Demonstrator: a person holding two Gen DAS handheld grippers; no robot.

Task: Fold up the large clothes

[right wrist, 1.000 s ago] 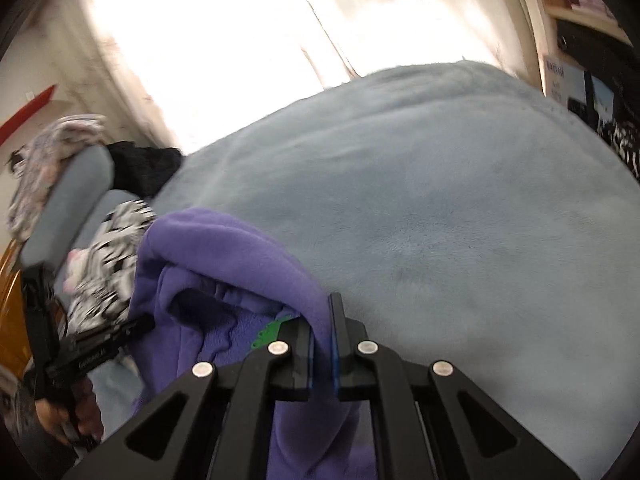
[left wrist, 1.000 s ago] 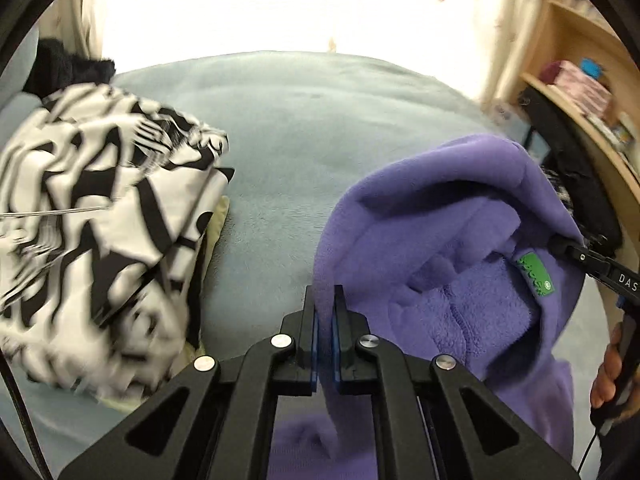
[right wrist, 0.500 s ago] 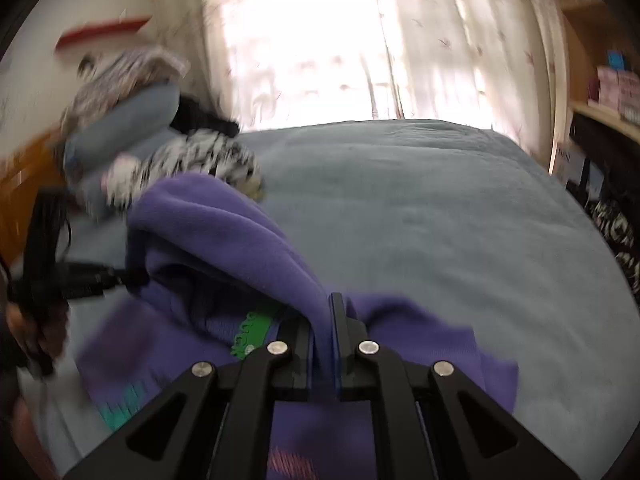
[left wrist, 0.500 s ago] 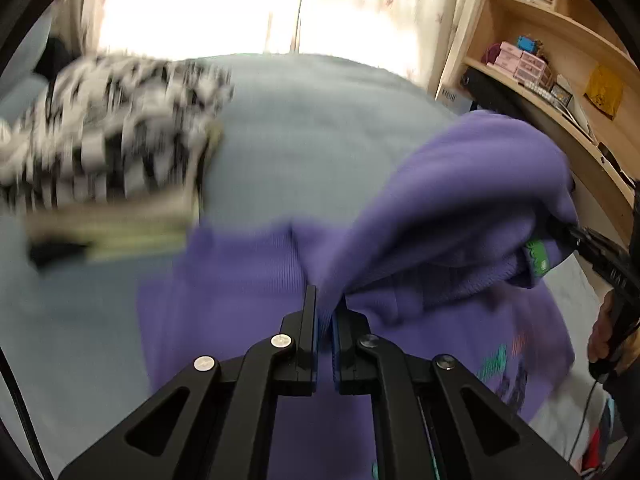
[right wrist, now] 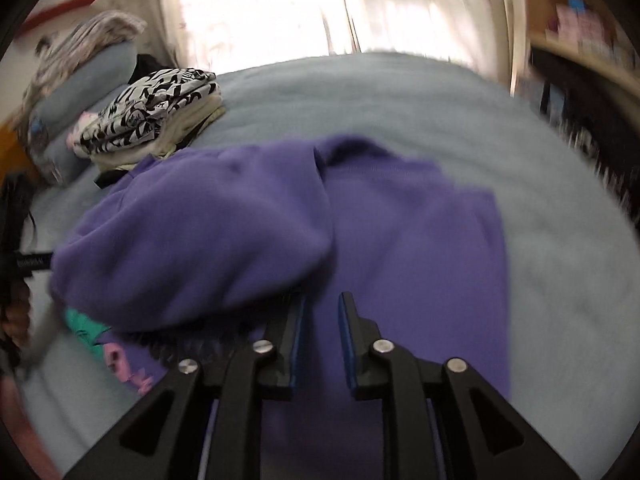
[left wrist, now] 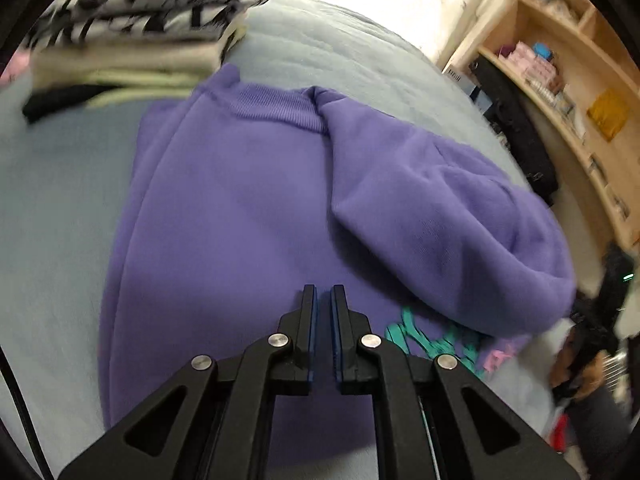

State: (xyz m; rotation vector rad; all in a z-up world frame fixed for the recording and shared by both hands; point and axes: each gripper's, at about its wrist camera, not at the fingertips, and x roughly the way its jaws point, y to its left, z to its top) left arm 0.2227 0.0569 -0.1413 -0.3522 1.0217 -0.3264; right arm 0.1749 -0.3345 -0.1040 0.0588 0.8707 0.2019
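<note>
A purple hoodie lies flat on the grey-blue bed, its hood folded down over the body. Teal and pink print shows at its near edge. It also shows in the right wrist view, hood to the left. My left gripper hovers just above the hoodie with a narrow gap between the fingers, empty. My right gripper is open and empty above the hoodie.
A stack of folded clothes with a black-and-white patterned top sits at the far left, touching the hoodie's edge; it also shows in the right wrist view. Wooden shelves stand at the right. Pillows lie at the far left.
Both grippers held the hood raised; the hood has been laid down over the hoodie's body and both grippers have let go and opened.
</note>
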